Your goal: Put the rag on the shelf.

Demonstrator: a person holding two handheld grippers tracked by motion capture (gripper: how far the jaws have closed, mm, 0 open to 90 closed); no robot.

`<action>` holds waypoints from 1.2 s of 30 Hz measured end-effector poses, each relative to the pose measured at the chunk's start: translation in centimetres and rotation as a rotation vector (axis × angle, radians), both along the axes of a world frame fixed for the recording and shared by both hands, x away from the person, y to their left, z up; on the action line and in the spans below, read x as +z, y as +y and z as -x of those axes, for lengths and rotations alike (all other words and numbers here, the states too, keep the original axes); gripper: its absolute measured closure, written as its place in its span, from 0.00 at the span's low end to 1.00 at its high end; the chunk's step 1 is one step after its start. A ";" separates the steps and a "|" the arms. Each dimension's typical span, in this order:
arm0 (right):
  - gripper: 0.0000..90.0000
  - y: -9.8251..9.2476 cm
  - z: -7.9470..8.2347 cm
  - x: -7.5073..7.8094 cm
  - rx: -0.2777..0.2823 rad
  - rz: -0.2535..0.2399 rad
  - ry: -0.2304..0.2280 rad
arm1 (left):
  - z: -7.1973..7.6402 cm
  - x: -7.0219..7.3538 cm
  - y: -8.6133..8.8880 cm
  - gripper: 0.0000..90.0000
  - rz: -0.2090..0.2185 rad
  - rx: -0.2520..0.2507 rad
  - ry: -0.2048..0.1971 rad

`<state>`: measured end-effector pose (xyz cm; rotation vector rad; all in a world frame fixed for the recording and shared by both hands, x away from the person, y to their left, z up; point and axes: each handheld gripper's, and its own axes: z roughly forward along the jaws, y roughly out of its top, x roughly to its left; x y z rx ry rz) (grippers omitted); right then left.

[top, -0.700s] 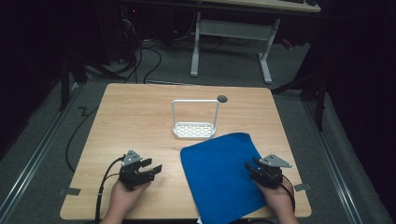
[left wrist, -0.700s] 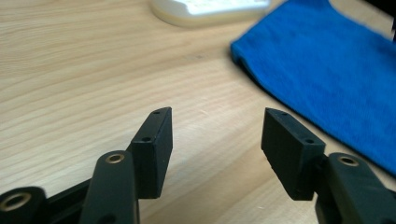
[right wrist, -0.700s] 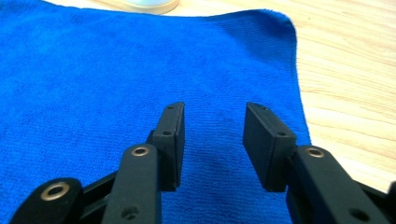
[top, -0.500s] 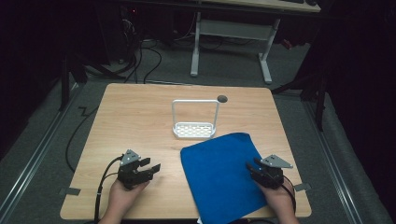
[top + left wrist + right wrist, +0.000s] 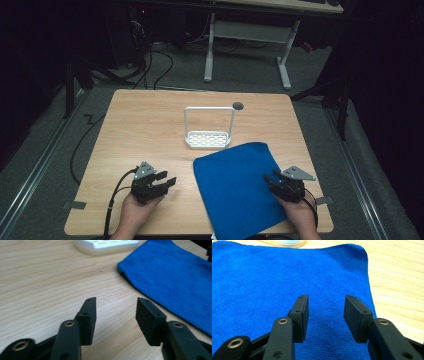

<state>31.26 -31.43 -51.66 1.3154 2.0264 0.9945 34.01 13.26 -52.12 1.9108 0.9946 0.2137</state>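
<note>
Flat blue microfibre cloth [image 5: 237,192] lies just in front of the white perforated rack [image 5: 208,138]. Right gripper [image 5: 325,316], jaws apart, hovers over the cloth's right edge; left gripper [image 5: 159,181], also apart, beside its left. Likely best approach: pinch an edge low.

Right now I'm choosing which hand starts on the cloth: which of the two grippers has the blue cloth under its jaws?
The right gripper: its open jaws sit over the blue cloth. The left gripper, also open, is over bare table, with the cloth off to its side.
</note>
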 end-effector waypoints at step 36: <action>0.62 -0.2 0.1 0.1 0.009 -0.008 0.003 | 2.4 -0.7 -4.5 1.00 -0.170 -0.220 0.060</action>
